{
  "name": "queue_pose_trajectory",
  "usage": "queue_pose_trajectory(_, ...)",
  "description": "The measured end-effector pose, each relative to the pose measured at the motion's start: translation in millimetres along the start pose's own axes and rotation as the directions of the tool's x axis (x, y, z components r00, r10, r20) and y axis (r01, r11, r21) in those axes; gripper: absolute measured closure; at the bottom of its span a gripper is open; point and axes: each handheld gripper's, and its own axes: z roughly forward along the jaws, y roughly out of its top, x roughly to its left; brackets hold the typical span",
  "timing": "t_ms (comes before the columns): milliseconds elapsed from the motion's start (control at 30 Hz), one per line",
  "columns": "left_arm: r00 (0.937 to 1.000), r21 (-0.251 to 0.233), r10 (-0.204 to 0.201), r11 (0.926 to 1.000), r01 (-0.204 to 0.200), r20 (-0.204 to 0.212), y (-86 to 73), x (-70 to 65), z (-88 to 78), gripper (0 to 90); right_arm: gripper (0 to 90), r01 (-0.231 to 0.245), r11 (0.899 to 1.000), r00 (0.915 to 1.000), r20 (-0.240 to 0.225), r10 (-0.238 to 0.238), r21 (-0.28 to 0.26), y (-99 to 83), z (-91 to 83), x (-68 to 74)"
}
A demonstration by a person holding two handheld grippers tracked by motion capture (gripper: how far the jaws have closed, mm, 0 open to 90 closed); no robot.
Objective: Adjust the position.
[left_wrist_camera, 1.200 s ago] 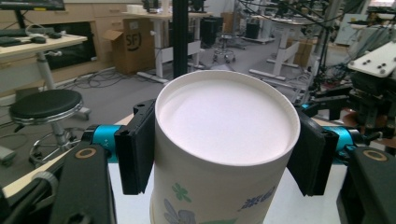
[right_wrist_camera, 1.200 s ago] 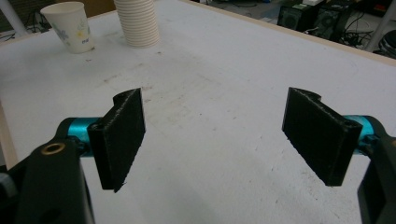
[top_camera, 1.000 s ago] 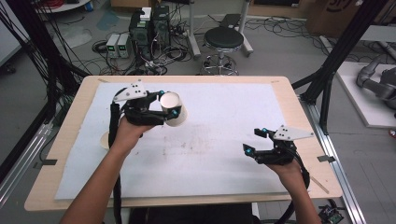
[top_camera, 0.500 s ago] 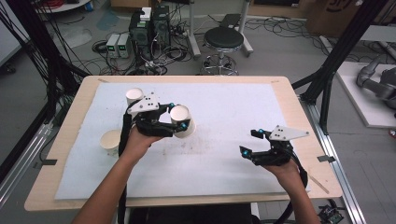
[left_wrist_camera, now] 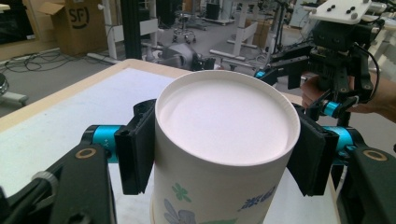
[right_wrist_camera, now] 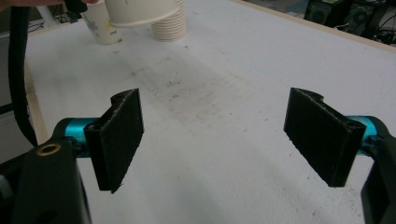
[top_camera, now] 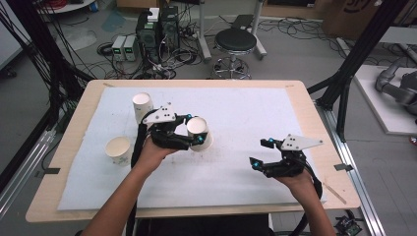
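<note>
While the left tool (top_camera: 194,139) clamps a paper cup (top_camera: 198,132) above the middle of the table (top_camera: 295,93), two other cups (top_camera: 118,149) stand off to its left. Over on the right side, the right tool (top_camera: 259,154) hovers with jaws spread, nothing between them.

We see a white paper cup (left_wrist_camera: 224,140) with small green and blue printed flowers and blue letters on its wall. The jaws holding it are black, with cyan metal parts behind them. The bench (top_camera: 78,105) has a pale wooden edge and a white mat (top_camera: 246,113) with grey-brown dirty marks.
</note>
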Motion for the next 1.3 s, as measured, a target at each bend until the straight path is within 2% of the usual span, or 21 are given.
queue_pose_trajectory(300, 0.9989, 0.021, -0.003, 0.9998, 0.002, 0.047, -6.4, -8.2, 7.6, 33.7, 20.4, 0.022, 1.0, 0.9981, -0.057, -0.023, -0.013, 3.3, 8.4, 6.2)
queue_pose_trajectory(500, 0.9973, 0.039, -0.001, 0.9992, -0.002, 0.074, -7.8, -10.3, 12.8, 33.7, 20.5, 0.025, 1.0, 0.9969, -0.075, -0.026, -0.006, 3.8, 11.7, 7.5)
queue_pose_trajectory(767, 0.9926, 0.036, -0.002, 0.9994, -0.002, 0.121, -8.2, -14.1, 16.6, 33.8, 20.5, 0.043, 0.999, 0.9924, -0.115, -0.044, -0.011, 6.8, 17.1, 12.0)
queue_pose_trajectory(1167, 0.9806, 0.047, 0.004, 0.9988, -0.013, 0.196, -7.2, -21.3, 23.7, 33.9, 20.6, 0.089, 0.996, 0.9716, -0.219, -0.09, -0.017, 22.0, 42.9, 24.9)
queue_pose_trajectory(1233, 0.9791, 0.052, 0.007, 0.9985, -0.018, 0.203, -7.0, -22.6, 24.7, 34.0, 20.6, 0.081, 0.997, 0.9628, -0.259, -0.078, 0.0, 23.9, 46.0, 28.7)
queue_pose_trajectory(1267, 0.9783, 0.053, 0.01, 0.9983, -0.022, 0.207, -6.9, -23.0, 25.2, 33.9, 20.5, 0.082, 0.997, 0.9614, -0.264, -0.079, 0.001, 24.9, 47.8, 29.8)
queue_pose_trajectory(1300, 0.978, 0.054, 0.007, 0.9983, -0.019, 0.209, -6.9, -23.8, 25.6, 34.0, 20.6, 0.102, 0.995, 0.9634, -0.248, -0.102, -0.015, 25.9, 50.1, 28.9)
